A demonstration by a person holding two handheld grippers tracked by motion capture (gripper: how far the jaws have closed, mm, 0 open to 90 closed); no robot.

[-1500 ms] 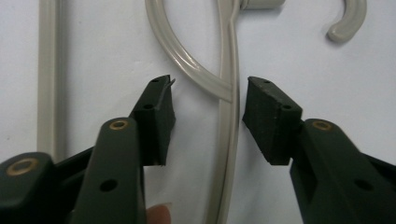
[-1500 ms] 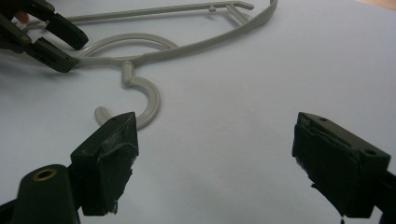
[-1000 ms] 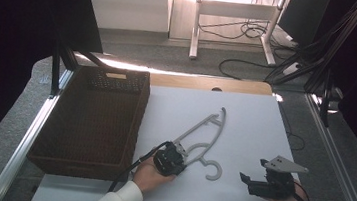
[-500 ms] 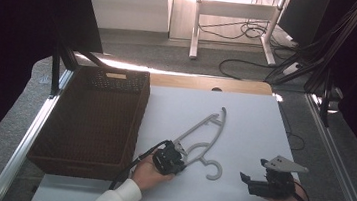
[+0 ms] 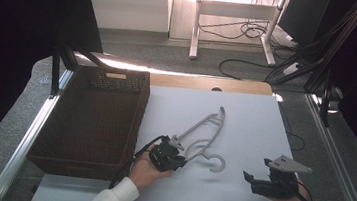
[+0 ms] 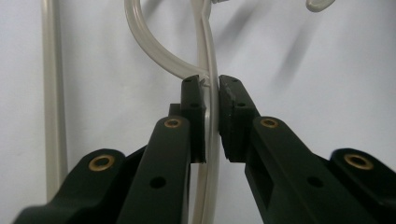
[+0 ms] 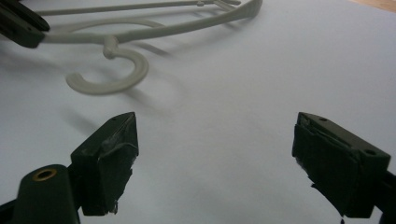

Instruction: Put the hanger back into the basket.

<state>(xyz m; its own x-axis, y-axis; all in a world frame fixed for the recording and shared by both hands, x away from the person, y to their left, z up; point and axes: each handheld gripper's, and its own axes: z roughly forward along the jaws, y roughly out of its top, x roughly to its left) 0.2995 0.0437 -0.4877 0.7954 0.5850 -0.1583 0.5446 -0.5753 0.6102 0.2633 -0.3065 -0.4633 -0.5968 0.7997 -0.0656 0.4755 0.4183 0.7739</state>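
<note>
A pale plastic clothes hanger (image 5: 207, 132) lies slantwise on the white table top (image 5: 244, 122), its hook (image 5: 215, 163) toward the front. My left gripper (image 5: 177, 148) holds the hanger's near end. In the left gripper view the two black jaws are shut on a thin arm of the hanger (image 6: 211, 100). My right gripper (image 5: 254, 180) rests low at the front right, apart from the hanger. Its jaws stand wide open over bare table, with the hook (image 7: 109, 74) ahead and to the left.
A dark wicker basket (image 5: 91, 119) stands along the table's left side, close to my left hand. A wooden strip (image 5: 208, 83) runs along the table's far edge. Metal rails (image 5: 333, 162) flank both sides. Cables lie on the floor beyond.
</note>
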